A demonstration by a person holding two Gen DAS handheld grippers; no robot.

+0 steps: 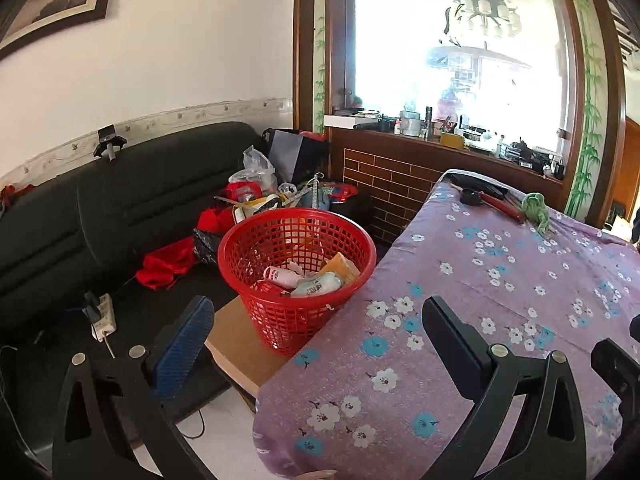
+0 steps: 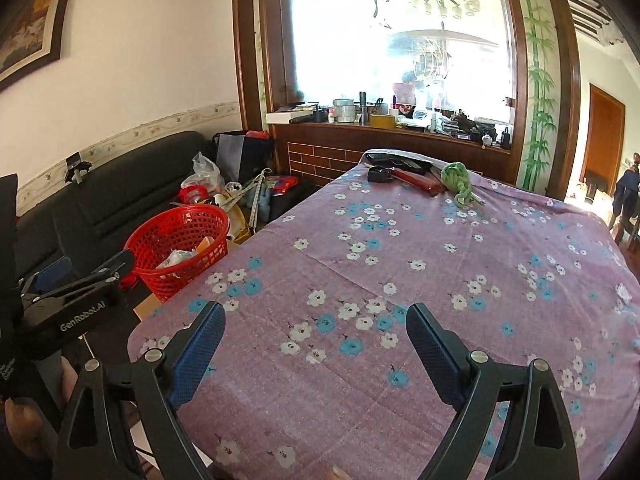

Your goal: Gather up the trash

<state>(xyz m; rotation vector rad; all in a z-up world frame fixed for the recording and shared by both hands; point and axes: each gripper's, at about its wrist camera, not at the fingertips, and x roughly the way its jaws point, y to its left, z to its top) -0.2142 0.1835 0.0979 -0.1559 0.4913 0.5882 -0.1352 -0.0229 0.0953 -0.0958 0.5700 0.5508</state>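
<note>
A red mesh basket [image 1: 296,276] stands on a brown board beside the table's left edge and holds several wrappers and small bottles [image 1: 316,280]. It also shows in the right wrist view [image 2: 180,248]. My left gripper [image 1: 316,320] is open and empty, a little in front of the basket, over the table's corner. My right gripper [image 2: 316,328] is open and empty above the purple flowered tablecloth [image 2: 400,260]. The left gripper [image 2: 80,280] shows at the left edge of the right wrist view.
A black sofa [image 1: 100,208] with red cloth and bags lies left. A green rag [image 2: 460,184], a red tool [image 2: 416,178] and a black object [image 2: 378,174] lie at the table's far end. A cluttered wooden ledge [image 2: 400,120] stands behind.
</note>
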